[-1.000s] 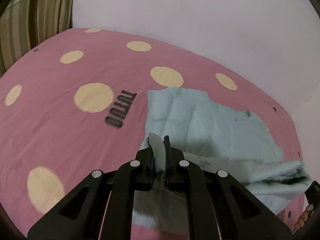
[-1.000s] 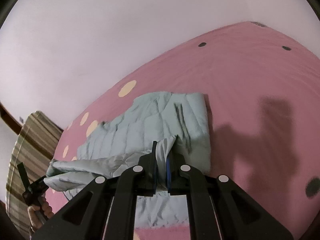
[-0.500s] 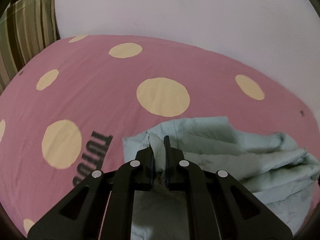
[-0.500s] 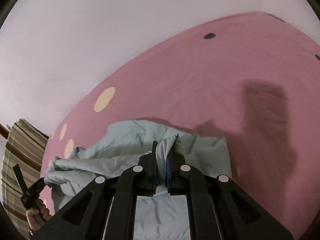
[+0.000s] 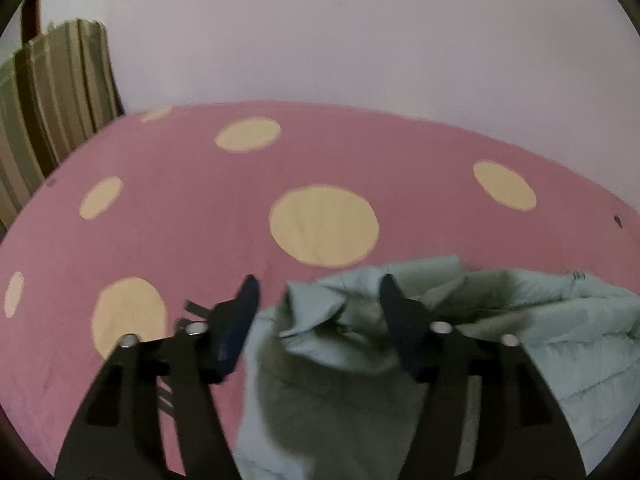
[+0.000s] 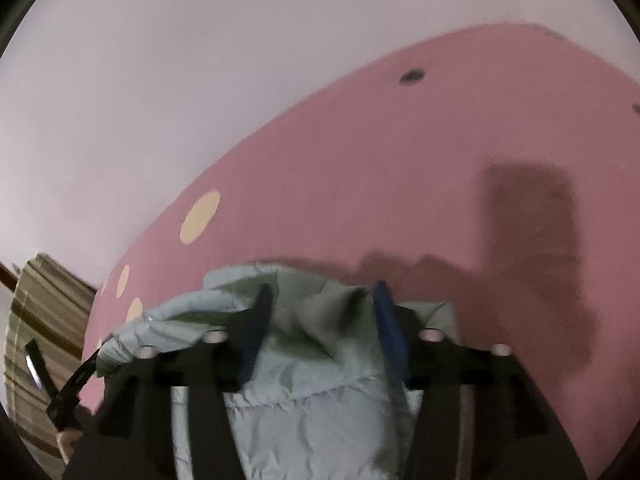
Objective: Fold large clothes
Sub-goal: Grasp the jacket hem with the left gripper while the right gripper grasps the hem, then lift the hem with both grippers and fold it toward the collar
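A pale green quilted garment (image 5: 460,344) lies in a soft, puffy heap on a bed covered by a pink sheet (image 5: 200,216) printed with cream dots. In the left wrist view, the left claw (image 5: 316,292) is spread wide, its dark fingers either side of a raised corner of the fabric without gripping it. In the right wrist view, the right claw (image 6: 320,300) is likewise spread, with a bunched fold of the same garment (image 6: 312,392) sitting loose between its fingers. The garment looks light, padded and limp, likely to slump and slide out of shape rather than hold a crease, so a hem edge or corner seems the best place to pinch it, one claw at each end. The bed surface looks soft and gives little firm backing for pressing folds flat. A plain pale wall (image 5: 340,40) rises behind the bed, and a striped brown and green curtain (image 5: 52,112) hangs at the far left.
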{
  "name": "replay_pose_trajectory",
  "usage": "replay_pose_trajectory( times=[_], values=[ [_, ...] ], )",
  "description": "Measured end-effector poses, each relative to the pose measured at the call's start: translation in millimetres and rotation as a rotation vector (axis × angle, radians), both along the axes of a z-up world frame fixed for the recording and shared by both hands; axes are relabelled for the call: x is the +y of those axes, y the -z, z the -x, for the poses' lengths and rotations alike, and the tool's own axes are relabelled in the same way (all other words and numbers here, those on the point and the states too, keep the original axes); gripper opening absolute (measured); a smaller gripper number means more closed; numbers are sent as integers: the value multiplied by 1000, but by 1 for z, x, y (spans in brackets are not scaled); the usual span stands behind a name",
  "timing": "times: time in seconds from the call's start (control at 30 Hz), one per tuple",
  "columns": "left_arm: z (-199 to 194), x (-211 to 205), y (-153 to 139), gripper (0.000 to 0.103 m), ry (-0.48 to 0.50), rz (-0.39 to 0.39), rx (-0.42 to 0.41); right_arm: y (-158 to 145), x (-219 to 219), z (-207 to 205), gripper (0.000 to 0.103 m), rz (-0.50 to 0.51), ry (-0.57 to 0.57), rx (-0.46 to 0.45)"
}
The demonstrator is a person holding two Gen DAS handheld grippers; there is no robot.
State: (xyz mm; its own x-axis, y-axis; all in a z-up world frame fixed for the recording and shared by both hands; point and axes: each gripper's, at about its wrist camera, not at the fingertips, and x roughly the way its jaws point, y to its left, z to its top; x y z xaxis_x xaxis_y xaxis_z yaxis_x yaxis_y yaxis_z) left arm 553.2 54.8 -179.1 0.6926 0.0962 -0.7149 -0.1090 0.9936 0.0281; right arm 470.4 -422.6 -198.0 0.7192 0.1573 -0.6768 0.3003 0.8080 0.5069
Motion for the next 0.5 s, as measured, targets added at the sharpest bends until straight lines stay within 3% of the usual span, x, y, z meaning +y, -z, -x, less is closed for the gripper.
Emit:
replay_pose_trajectory(
  times=[0.1,0.27,0.5],
  values=[
    [6,5,-12,65,-12,-7,-24,-12,-5,8,57,14,19,-25],
    [24,1,-25,65,4,-5,-53,-21,14,13,57,129,-9,-27],
    [17,-22,1,65,51,-67,9,-19,48,-16,56,252,-71,5]
  ],
)
